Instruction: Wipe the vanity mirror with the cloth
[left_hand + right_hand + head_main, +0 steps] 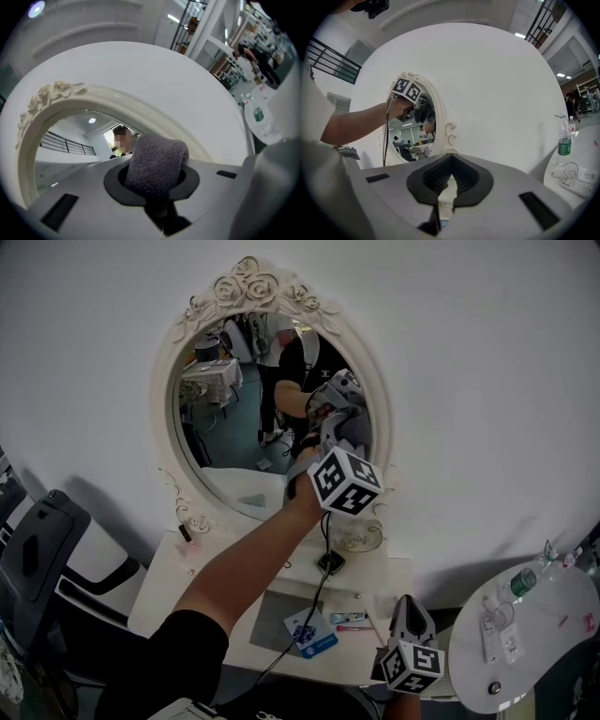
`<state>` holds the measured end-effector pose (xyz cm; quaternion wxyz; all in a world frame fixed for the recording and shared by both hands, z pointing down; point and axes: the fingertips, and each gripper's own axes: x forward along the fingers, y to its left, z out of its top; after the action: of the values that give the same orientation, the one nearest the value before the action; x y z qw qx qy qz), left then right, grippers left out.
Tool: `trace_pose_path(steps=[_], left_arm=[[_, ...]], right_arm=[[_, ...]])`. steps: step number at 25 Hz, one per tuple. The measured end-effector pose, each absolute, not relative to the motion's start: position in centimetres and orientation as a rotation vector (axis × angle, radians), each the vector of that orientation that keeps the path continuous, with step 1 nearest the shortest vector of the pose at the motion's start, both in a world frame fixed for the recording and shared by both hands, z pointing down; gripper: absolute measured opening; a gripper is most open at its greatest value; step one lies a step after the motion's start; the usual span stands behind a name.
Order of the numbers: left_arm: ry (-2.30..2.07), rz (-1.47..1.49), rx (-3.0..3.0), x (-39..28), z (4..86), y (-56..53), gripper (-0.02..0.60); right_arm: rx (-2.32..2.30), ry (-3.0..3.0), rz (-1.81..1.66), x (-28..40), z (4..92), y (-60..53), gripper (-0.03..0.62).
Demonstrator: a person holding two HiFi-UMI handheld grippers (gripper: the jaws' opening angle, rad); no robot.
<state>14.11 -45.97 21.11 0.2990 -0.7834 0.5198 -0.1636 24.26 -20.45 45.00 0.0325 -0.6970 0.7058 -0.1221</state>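
Pinching the cloth [157, 154] in the left gripper [158, 185] at the right edge of the mirror [234, 427]; likely soft, light, limp, best gripped on its fold. Holding the right gripper [446, 185] empty, jaws together, low by the vanity [187, 587] front corner.

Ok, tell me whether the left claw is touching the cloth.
Touching. The left gripper view shows the left claw shut on the grey cloth, which bulges up from between its jaws.
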Motion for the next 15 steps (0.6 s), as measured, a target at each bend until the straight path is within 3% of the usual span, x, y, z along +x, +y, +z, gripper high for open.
trace_pose_path(steps=[4,15], left_arm=[[1.528,-0.226,-2.087,7.5,17.8,-44.8,0.075],[2.262,0.023,-1.847,-21.3,15.4,-47.4,0.075]], right_arm=[[-2.125,2.181,-0.383,23.6,45.1,-20.4,0.011],[-2.055,2.271,-0.399,19.6,45.7,-21.2,0.011]])
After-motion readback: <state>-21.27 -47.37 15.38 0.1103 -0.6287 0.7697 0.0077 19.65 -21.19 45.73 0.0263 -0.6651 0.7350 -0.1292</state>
